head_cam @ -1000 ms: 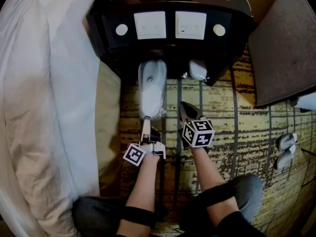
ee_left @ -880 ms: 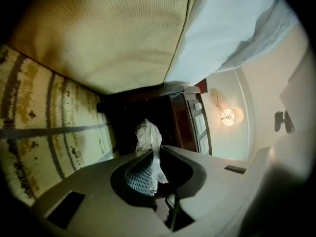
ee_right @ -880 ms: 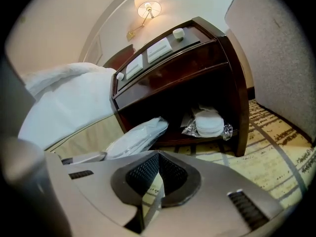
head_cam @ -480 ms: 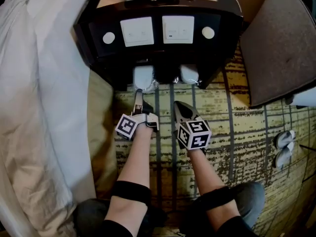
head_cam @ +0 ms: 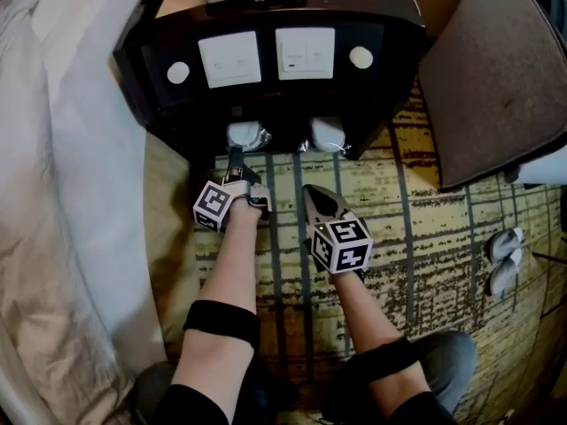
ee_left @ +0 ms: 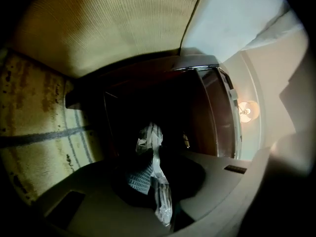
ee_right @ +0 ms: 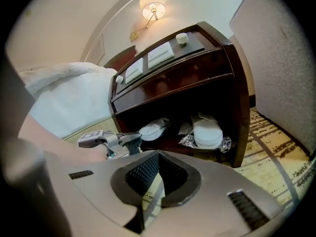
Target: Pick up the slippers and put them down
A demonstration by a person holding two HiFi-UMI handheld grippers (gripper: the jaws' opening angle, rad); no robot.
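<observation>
Pinching crinkled clear wrap on white slippers (head_cam: 243,135) with left gripper (head_cam: 236,157), jaws nearly together, at nightstand (head_cam: 399,42) bottom shelf's front left edge. Hovering right gripper (head_cam: 312,198) closed, empty, over carpet (head_cam: 443,237).

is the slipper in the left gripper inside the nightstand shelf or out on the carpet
Mostly inside: only the near end of the slipper sticks out from the nightstand, the left gripper pinching its plastic wrap.

Right tool (ee_right: 158,158) jaws together, empty; left tool (ee_right: 129,140) tip at wrapped slipper (ee_right: 154,128) on nightstand (ee_right: 197,68) shelf; second slipper (ee_right: 207,131) beside
</observation>
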